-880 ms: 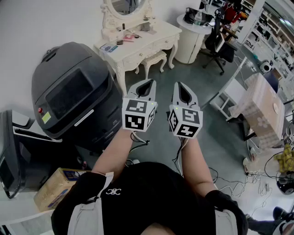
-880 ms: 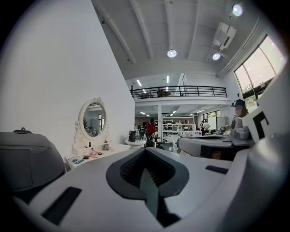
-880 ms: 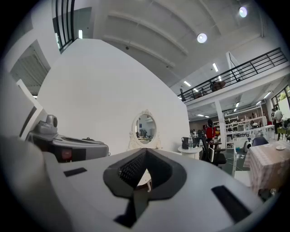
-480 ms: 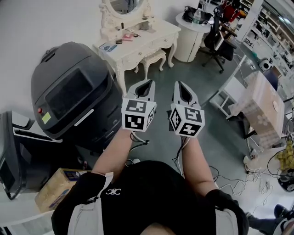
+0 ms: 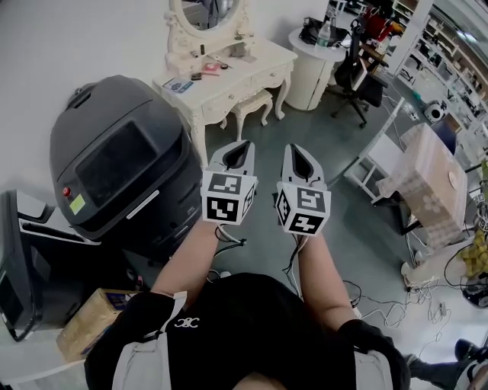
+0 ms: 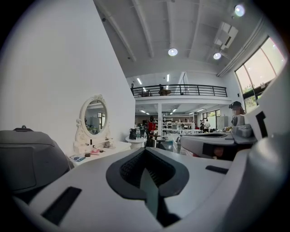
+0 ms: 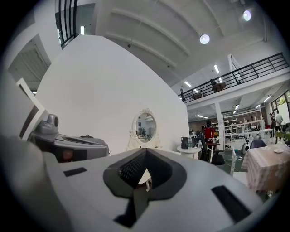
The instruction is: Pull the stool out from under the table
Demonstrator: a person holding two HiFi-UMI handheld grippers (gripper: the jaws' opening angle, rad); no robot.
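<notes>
A cream carved stool (image 5: 252,103) stands tucked under the front of a white dressing table (image 5: 229,72) with an oval mirror (image 5: 207,11), far ahead across the grey floor. My left gripper (image 5: 242,145) and right gripper (image 5: 300,152) are held side by side in front of the person's chest, well short of the stool. Both are shut with nothing between the jaws. In the right gripper view a sliver of the stool (image 7: 144,178) shows through the jaw notch, below the mirror (image 7: 145,127). In the left gripper view the table (image 6: 97,152) sits at left.
A large dark grey machine (image 5: 114,160) stands close on the left, with a cardboard box (image 5: 91,320) near the person's side. A round white table (image 5: 320,57) and a black office chair (image 5: 358,72) stand right of the dressing table. A covered table (image 5: 431,183) and floor cables (image 5: 396,301) lie at right.
The view has shifted slightly: both grippers sit a little lower in the picture, and the dressing table and stool have slid down with them. Both stay shut.
</notes>
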